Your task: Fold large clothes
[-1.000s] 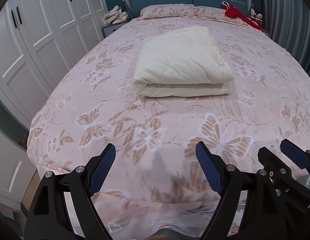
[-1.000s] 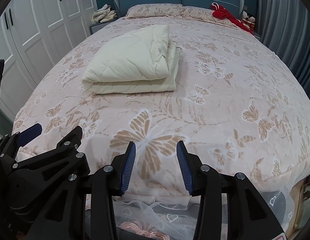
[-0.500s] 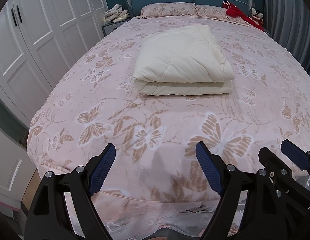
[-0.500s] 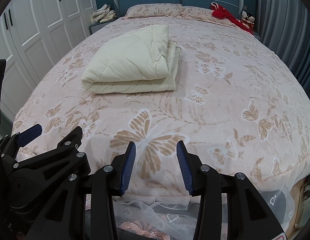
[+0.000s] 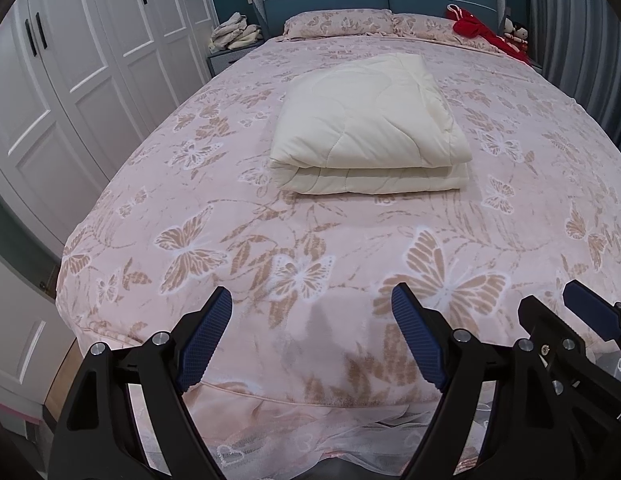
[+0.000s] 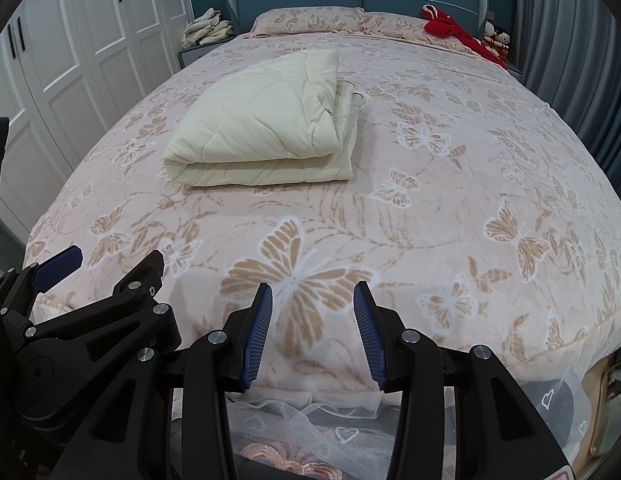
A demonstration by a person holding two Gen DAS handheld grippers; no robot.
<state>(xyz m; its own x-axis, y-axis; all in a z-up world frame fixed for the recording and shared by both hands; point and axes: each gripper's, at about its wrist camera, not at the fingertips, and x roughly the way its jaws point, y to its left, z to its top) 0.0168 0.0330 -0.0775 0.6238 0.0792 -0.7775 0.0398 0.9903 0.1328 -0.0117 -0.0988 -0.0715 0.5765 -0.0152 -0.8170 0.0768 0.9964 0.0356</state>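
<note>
The cream quilt sits folded in the upper middle of the left wrist frame, a thick, tidy stack on the butterfly-print bedspread, well apart from both tools. Nothing has shifted over the last second: same bundle, same lie, same edges. Down at the bottom of the frame the left gripper hangs over the foot of the bed with its blue pads spread wide and only bedspread showing between them, holding nothing. At the lower right edge the right gripper pokes in, just beside it.

Over to the right wrist view: the quilt lies in the upper left-centre, its layered edges facing the right of the frame and stacked fairly evenly. The right gripper at the bottom centre has its pads partly apart, nothing pinched, a big butterfly visible in the gap. The left gripper shows at the lower left. Again, no change against a moment ago; both tools are parked.

My read: with the quilt squared up and both tools empty and idle, the fold looks finished, or at most awaits one last tidy.
</note>
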